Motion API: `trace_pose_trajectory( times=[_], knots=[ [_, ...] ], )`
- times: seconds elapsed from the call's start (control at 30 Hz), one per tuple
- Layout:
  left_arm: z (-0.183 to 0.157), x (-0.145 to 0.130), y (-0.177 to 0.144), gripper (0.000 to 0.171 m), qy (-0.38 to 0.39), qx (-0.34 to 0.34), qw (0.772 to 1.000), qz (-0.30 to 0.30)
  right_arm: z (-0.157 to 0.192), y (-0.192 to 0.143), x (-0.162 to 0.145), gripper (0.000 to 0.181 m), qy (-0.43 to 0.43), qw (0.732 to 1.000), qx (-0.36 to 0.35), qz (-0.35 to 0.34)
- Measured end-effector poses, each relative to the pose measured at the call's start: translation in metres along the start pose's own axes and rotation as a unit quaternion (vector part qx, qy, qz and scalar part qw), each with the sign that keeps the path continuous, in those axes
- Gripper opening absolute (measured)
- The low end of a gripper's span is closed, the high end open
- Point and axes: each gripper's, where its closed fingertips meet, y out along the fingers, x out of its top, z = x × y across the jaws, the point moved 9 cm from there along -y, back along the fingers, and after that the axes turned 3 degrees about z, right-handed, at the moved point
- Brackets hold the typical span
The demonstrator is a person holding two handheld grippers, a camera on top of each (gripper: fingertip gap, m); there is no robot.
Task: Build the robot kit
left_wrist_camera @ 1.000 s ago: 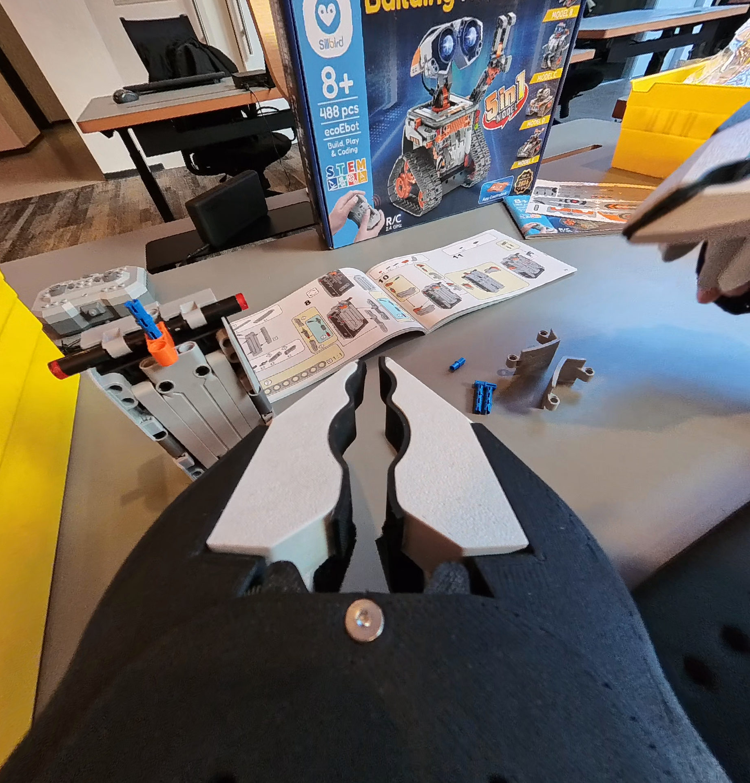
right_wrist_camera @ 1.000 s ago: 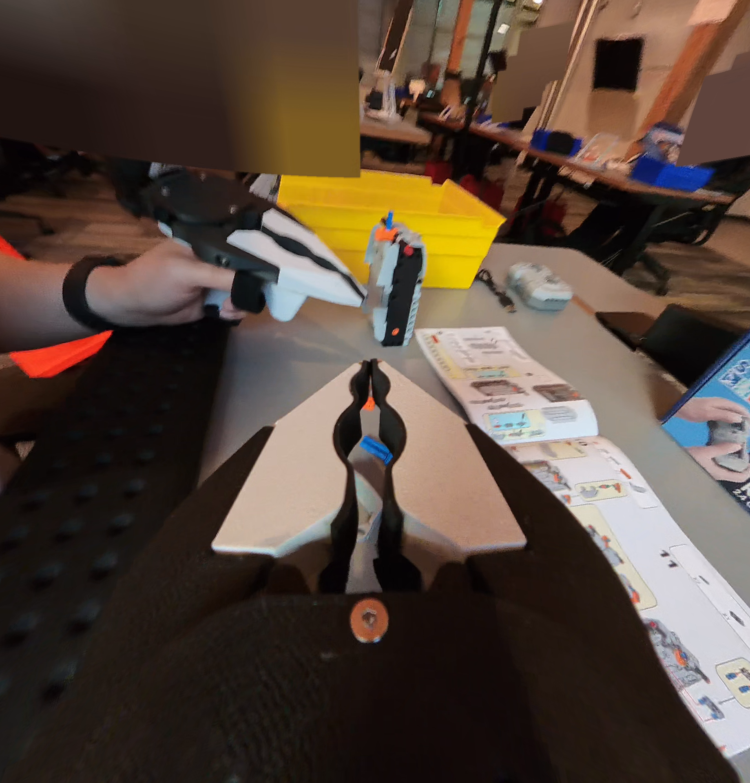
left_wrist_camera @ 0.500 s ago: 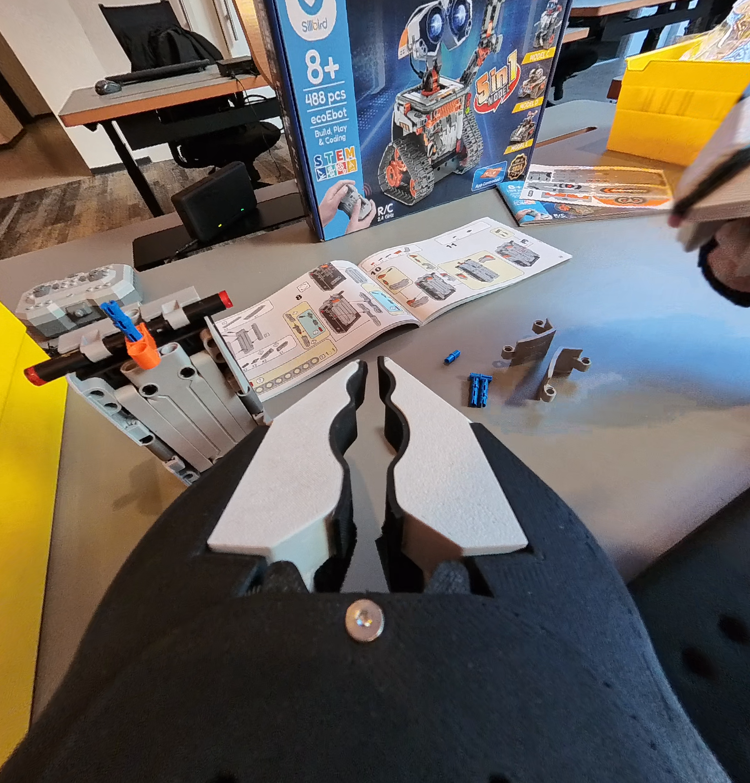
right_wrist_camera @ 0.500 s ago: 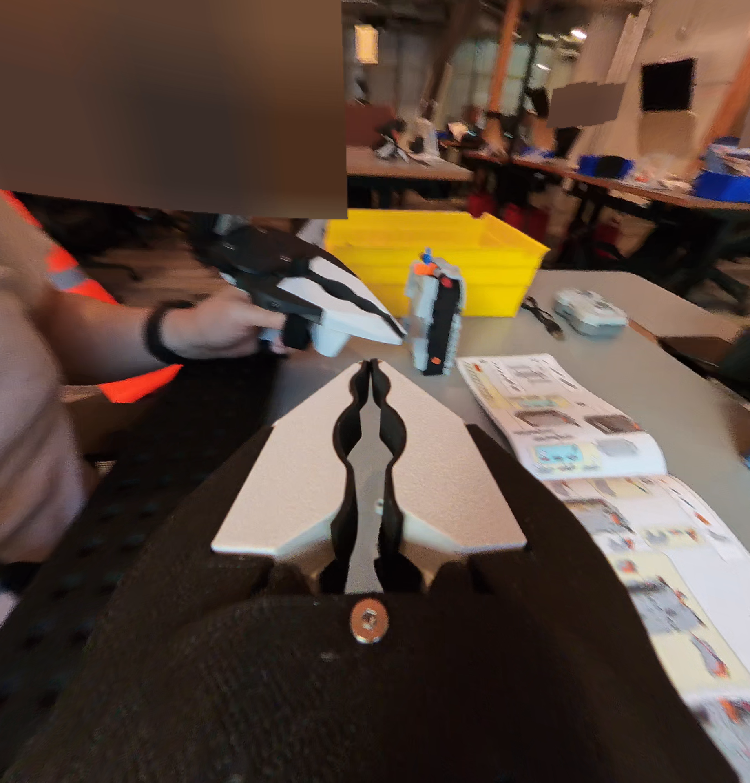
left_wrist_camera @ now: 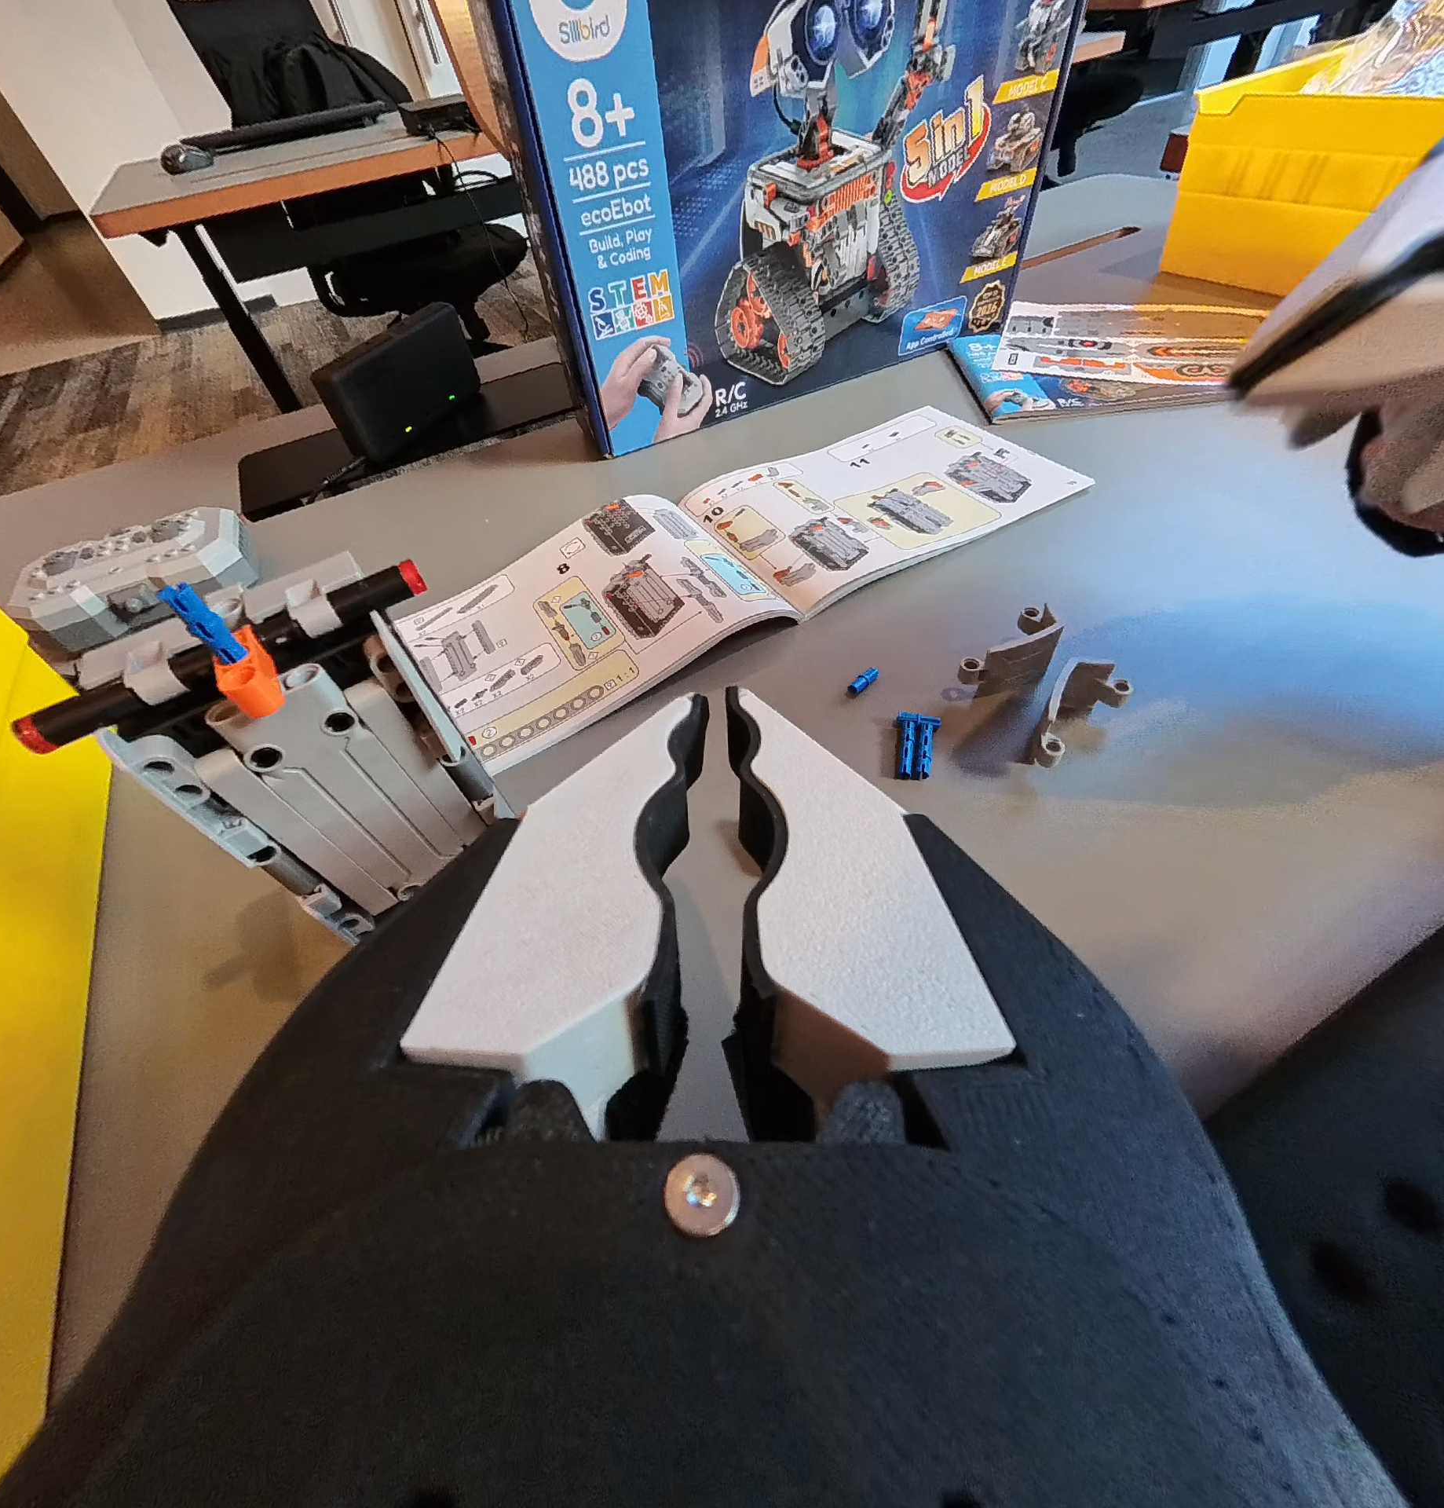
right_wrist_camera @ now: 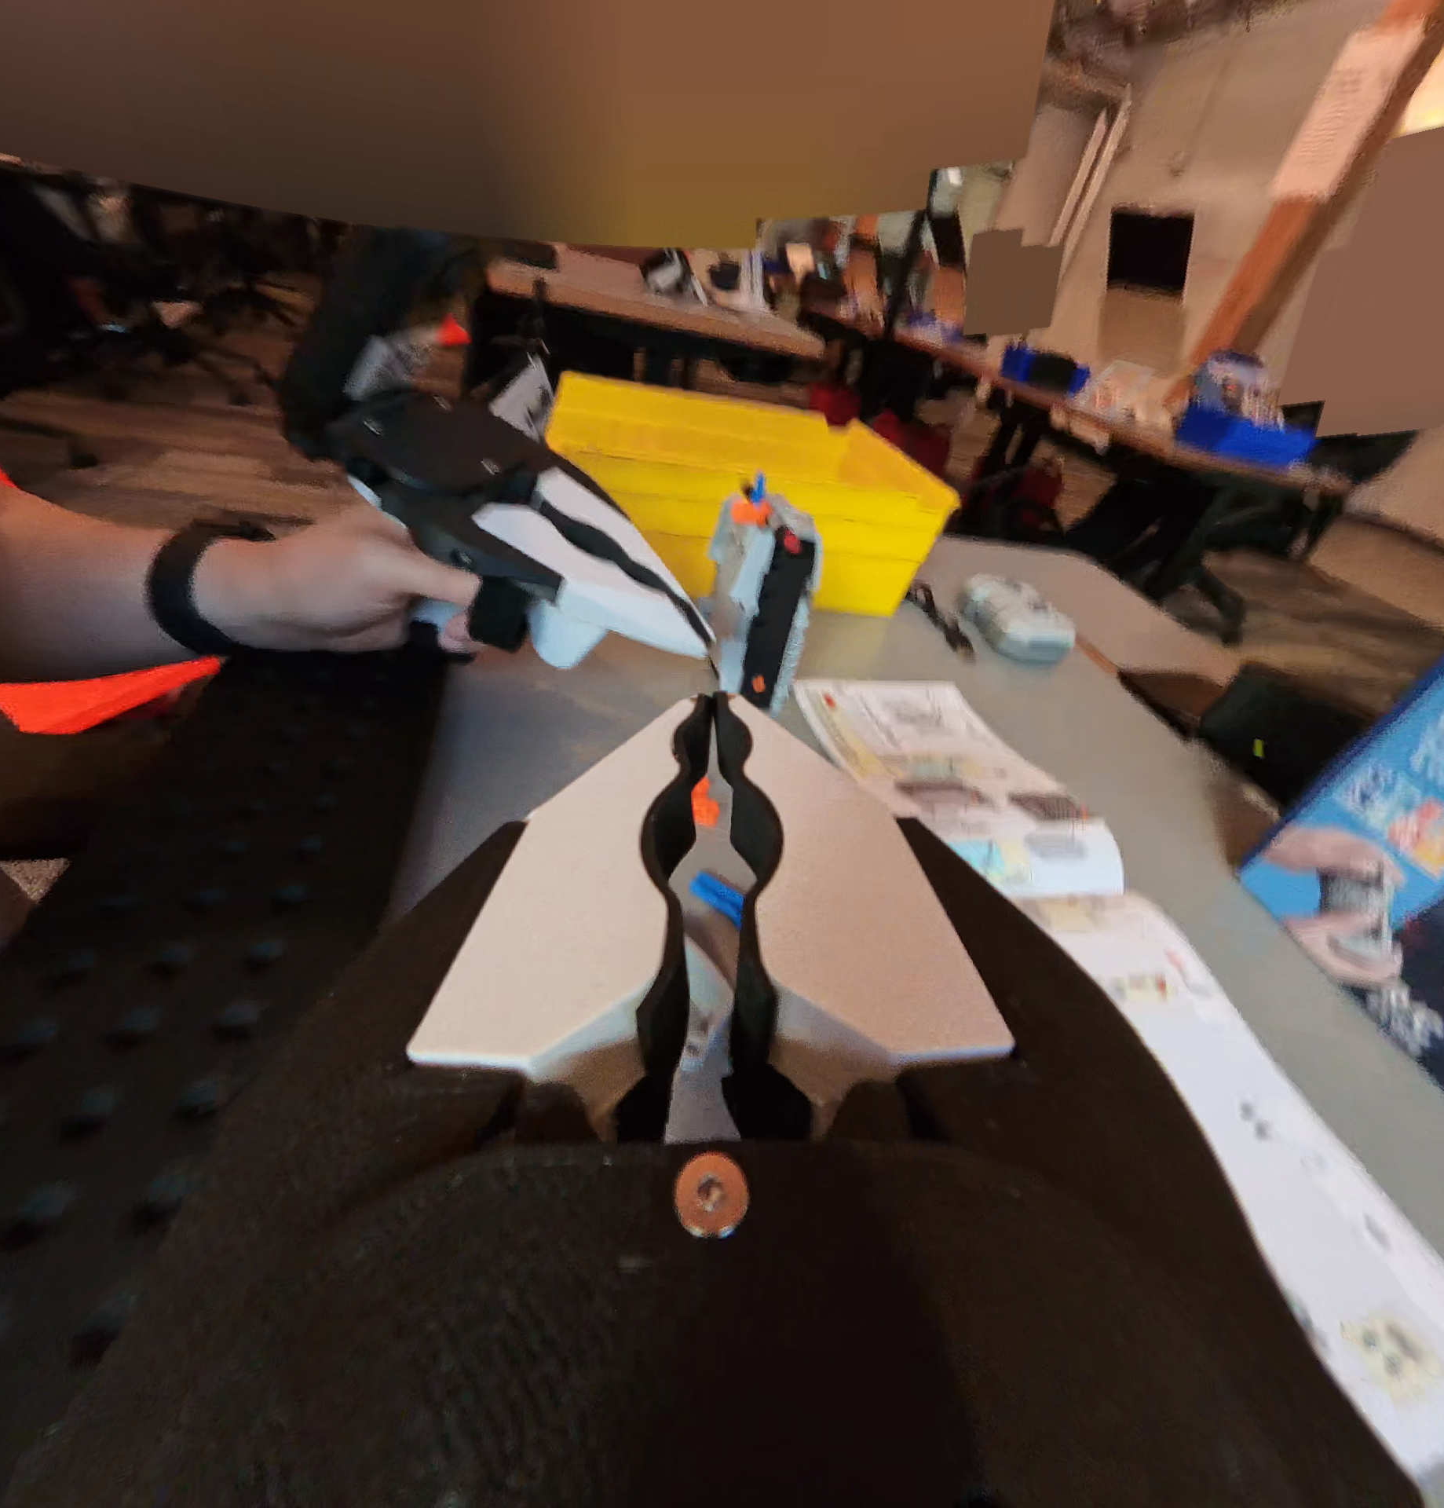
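On the table (left_wrist_camera: 1191,857), the open booklet (left_wrist_camera: 751,555) lies between block assembly (left_wrist_camera: 294,718) and loose pieces (left_wrist_camera: 1028,685), before the box (left_wrist_camera: 751,204).

Shared office or makerspace-type workroom: rows of long desks (right_wrist_camera: 661,314) on black legs, office chair (left_wrist_camera: 359,90) with bag behind wooden-topped desk (left_wrist_camera: 294,175), keyboard and mouse on it, wood-look floor (left_wrist_camera: 90,400). Grey table (left_wrist_camera: 1191,816) carries yellow parts bin (right_wrist_camera: 751,481), open building-kit instruction booklet (left_wrist_camera: 743,555), boxed robot kit (left_wrist_camera: 784,204) at far edge; blue bins (right_wrist_camera: 1240,432) on far desks
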Motion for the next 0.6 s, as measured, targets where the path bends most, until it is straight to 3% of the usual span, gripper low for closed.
trace_pose_trajectory(
  times=[0.1, 0.13, 0.2, 0.3, 0.37, 0.4, 0.43, 0.47, 0.53, 0.6],
  knots=[
    [-0.001, 0.000, 0.001, 0.003, 0.005, -0.001, 1.000, 0.003, -0.011, 0.009, -0.028, 0.000, 0.056, 0.988, 0.005, 0.142],
    [-0.002, 0.000, 0.001, 0.003, 0.007, 0.000, 1.000, 0.003, -0.011, 0.010, -0.027, 0.000, 0.058, 0.988, 0.007, 0.145],
    [-0.002, 0.000, 0.002, 0.003, 0.011, 0.001, 1.000, 0.003, -0.006, 0.008, -0.009, 0.000, 0.041, 0.997, 0.007, 0.058],
    [-0.003, 0.000, 0.002, 0.003, 0.013, 0.000, 1.000, 0.004, -0.012, -0.003, 0.008, 0.000, 0.010, 0.997, -0.073, -0.025],
    [-0.003, 0.000, 0.003, 0.003, 0.013, -0.001, 1.000, 0.005, -0.025, -0.004, -0.003, 0.000, 0.020, 0.991, -0.130, 0.006],
    [-0.003, 0.000, 0.003, 0.003, 0.014, -0.002, 1.000, 0.004, -0.031, -0.001, -0.015, 0.000, 0.049, 0.988, -0.137, 0.057],
    [-0.003, 0.000, 0.003, 0.003, 0.014, -0.002, 1.000, 0.002, -0.035, 0.002, -0.025, 0.000, 0.084, 0.983, -0.125, 0.105],
    [-0.004, 0.001, 0.003, 0.003, 0.015, -0.001, 1.000, 0.001, -0.034, 0.003, -0.027, 0.000, 0.104, 0.983, -0.106, 0.110],
    [-0.002, 0.005, -0.001, 0.003, 0.016, 0.009, 1.000, -0.014, -0.026, -0.001, -0.011, 0.000, 0.075, 0.993, -0.085, 0.032],
    [0.002, 0.015, -0.016, 0.004, 0.007, 0.025, 0.998, -0.052, -0.021, -0.006, -0.002, 0.000, 0.030, 0.994, -0.105, 0.009]
  ],
)
